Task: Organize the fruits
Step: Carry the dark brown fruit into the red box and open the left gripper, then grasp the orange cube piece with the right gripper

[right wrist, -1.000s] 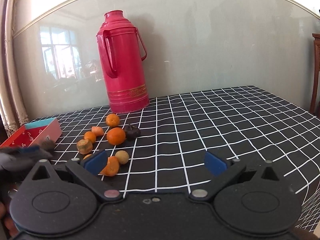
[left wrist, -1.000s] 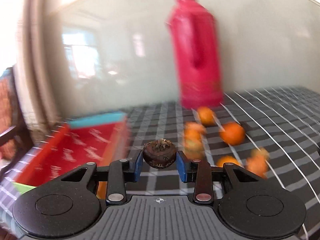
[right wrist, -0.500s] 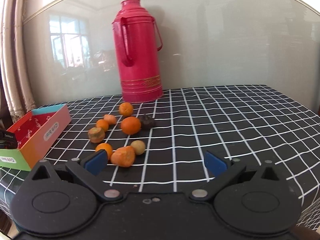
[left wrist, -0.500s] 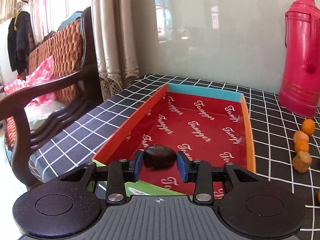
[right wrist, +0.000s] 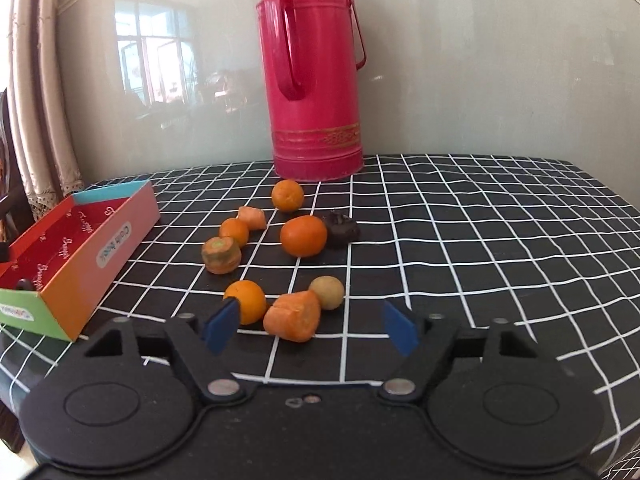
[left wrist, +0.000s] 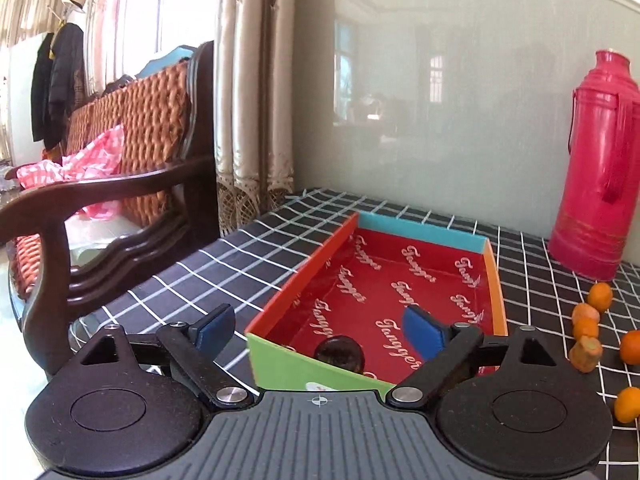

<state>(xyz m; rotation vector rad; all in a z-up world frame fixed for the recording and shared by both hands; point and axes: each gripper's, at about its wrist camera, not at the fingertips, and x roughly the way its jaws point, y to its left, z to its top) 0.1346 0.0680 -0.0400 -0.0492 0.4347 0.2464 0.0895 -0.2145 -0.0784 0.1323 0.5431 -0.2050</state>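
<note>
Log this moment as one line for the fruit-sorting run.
left claw: just opened, empty | dark round fruit: lying in red-lined cardboard box | right claw: closing, nothing gripped, orange carrot chunk between its fingers

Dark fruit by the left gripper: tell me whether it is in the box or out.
In. The dark fruit lies on the red box floor, behind its green wall.

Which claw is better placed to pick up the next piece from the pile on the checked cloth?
The right claw, I'd judge. It faces the pile with open jaws that have just been narrowing, the cut carrot piece just ahead. The left claw, jaws just opened and empty, hangs over the red box where the dark fruit lies.
</note>
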